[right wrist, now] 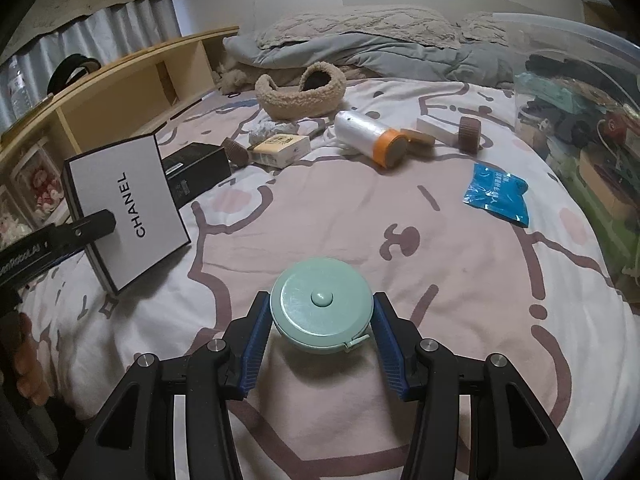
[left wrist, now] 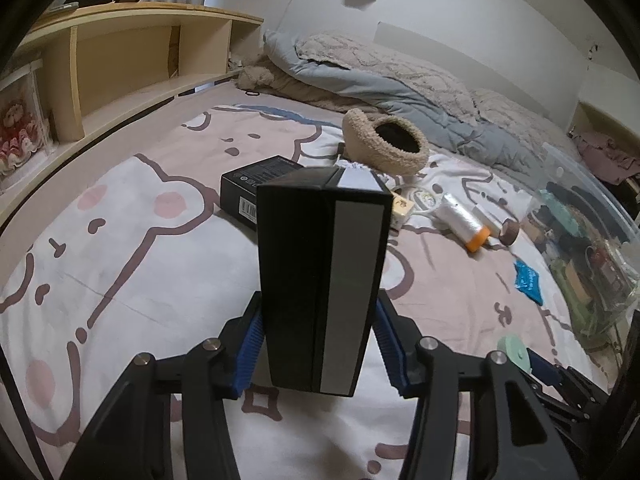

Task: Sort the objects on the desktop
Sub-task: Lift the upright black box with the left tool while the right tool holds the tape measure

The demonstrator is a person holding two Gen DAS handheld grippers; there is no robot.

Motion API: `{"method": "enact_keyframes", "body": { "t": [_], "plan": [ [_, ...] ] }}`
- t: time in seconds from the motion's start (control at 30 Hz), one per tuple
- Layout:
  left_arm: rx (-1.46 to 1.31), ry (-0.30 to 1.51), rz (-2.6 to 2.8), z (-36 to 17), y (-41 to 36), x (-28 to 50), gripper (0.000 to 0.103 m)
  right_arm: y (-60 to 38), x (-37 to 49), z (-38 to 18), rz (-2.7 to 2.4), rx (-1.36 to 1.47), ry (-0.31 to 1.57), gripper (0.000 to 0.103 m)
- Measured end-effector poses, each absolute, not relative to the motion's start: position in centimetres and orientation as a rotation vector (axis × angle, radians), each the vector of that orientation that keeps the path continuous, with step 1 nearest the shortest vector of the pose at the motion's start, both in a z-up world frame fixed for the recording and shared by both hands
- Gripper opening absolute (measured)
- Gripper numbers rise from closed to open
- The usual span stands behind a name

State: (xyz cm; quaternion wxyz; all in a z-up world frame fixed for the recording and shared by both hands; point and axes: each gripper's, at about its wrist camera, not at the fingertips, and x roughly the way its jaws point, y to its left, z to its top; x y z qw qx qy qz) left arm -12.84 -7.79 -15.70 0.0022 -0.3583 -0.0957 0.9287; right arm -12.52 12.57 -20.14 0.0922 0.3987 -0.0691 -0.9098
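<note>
A tall black-and-white box [left wrist: 320, 280] stands upright between the blue pads of my left gripper [left wrist: 320, 344], which is shut on its lower sides above the bed sheet. The right wrist view shows the same box's [right wrist: 124, 208] white "CHANEL" face at the left, with a black finger [right wrist: 84, 230] across it. My right gripper [right wrist: 320, 320] is shut on a round mint-green tape measure [right wrist: 320, 308], its pads against both edges. That tape measure [left wrist: 514, 352] also peeks in at the lower right of the left wrist view.
On the patterned sheet [right wrist: 360, 240] lie a black box [right wrist: 196, 168], a cream carton [right wrist: 280, 148], an orange-capped white roll [right wrist: 372, 140], a blue packet [right wrist: 496, 196] and a fluffy beige pouch [right wrist: 300, 92]. A clear bin [right wrist: 580, 80] holding several items stands right; a wooden shelf [right wrist: 140, 80] runs left.
</note>
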Motion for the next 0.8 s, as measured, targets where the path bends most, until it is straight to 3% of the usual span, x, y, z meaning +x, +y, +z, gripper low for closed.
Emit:
{"method": "enact_keyframes", "body": {
  "t": [0.27,0.8],
  "plan": [
    [-1.058,-0.368,2.896,-15.0,-8.0,-11.8,0.050,13.2,-12.7,-20.1,-2.704,1.184,-0.254,0.051],
    [-1.082,-0.269,2.917,-16.2,-6.5,-14.0,0.051,11.5,-14.3,-21.1,-2.603,1.204,-0.272,0.051]
  ]
}}
